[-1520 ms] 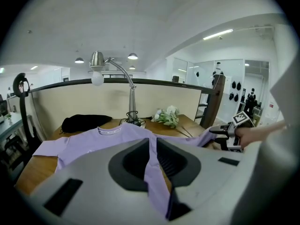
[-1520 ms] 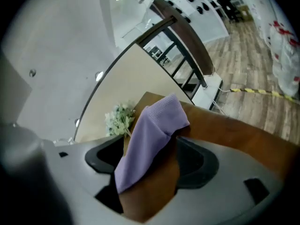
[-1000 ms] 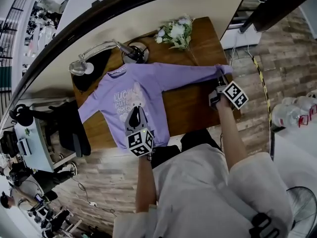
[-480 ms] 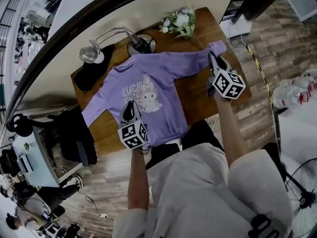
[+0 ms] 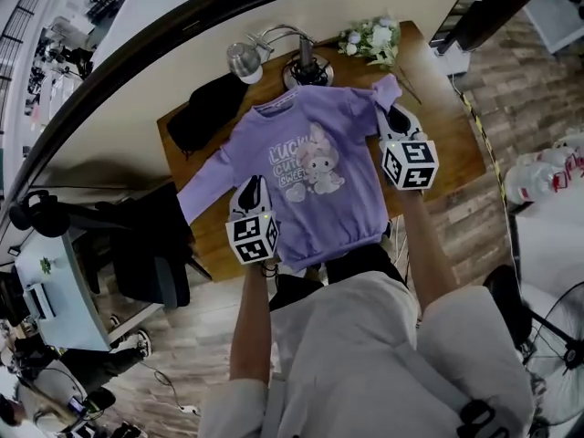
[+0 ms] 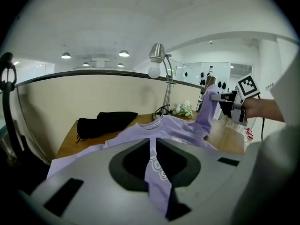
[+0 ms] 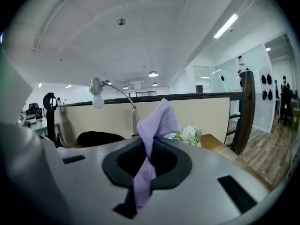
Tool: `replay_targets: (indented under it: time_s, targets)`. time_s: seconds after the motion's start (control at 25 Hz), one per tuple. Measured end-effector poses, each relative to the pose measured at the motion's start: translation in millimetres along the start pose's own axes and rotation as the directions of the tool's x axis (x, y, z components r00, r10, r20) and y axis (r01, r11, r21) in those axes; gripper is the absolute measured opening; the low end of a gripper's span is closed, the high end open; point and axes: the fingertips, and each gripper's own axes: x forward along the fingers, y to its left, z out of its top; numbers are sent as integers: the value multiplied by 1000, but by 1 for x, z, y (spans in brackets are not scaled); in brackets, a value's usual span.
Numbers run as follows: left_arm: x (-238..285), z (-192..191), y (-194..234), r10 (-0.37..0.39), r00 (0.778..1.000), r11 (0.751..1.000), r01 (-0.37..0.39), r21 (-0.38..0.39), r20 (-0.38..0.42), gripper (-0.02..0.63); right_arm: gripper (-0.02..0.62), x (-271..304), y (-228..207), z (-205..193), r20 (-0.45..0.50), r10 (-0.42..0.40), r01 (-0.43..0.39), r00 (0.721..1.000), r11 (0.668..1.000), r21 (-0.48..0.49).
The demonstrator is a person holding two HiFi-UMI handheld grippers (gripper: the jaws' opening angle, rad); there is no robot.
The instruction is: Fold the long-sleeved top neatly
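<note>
Plainly the fold has only begun: the purple long-sleeved top lies face up on the wooden counter, its collar at 12 o'clock by the lamp and its hem at 6 o'clock, where it seems to hang a little over the near edge. The right claw is closed on the cuff of the sleeve at 2 o'clock and holds it raised off the counter, the cuff standing up between the jaws in the right gripper view; that sleeve is gathered in toward the shoulder but not yet laid across the chest. The left claw is closed on a pinch of purple fabric at the lower side of the body at 7 o'clock. The other sleeve stretches out flat toward 8 o'clock, unfolded. What is left, by my reading, is nearly everything: settling the raised sleeve on the body, bringing the second sleeve over, then folding the body hem to collar. A black cloth at 10 o'clock and flowers at 1 o'clock lie clear of the top.
</note>
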Motion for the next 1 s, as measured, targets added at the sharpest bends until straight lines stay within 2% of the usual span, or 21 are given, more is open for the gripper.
replay_targets:
  time_s: [0.12,0.24,0.4,0.64,0.72,0.8,1.0]
  targets:
    - [-8,-4,24,-11,1000,1000,11,-7,7,54,29,11,48,-1,-30,19,-23,999,993,-112]
    - [-14,-8,45,-20,1000,1000,20,-15,5,54,28,23,95,-3,-58,41,-53,997,973,-223]
    - [-19,-23,67,-46,998,999,45,-19,-35,54,26,35,157,-11,-75,81,-100,994,950,-296]
    - [-23,-39,102,-38,998,998,36,-45,-52,54,25,69,250,-51,-167,129,-194,977,859,-473]
    - [-24,-43,110,-34,998,997,30,-68,-51,54,25,80,273,-71,-213,137,-232,967,817,-528]
    - [-24,-48,116,-31,998,996,27,-89,-49,54,25,90,293,-94,-268,143,-279,953,761,-586]
    - [-23,-60,125,-34,998,991,27,-128,-51,54,43,100,330,-156,-425,145,-426,893,570,-702]
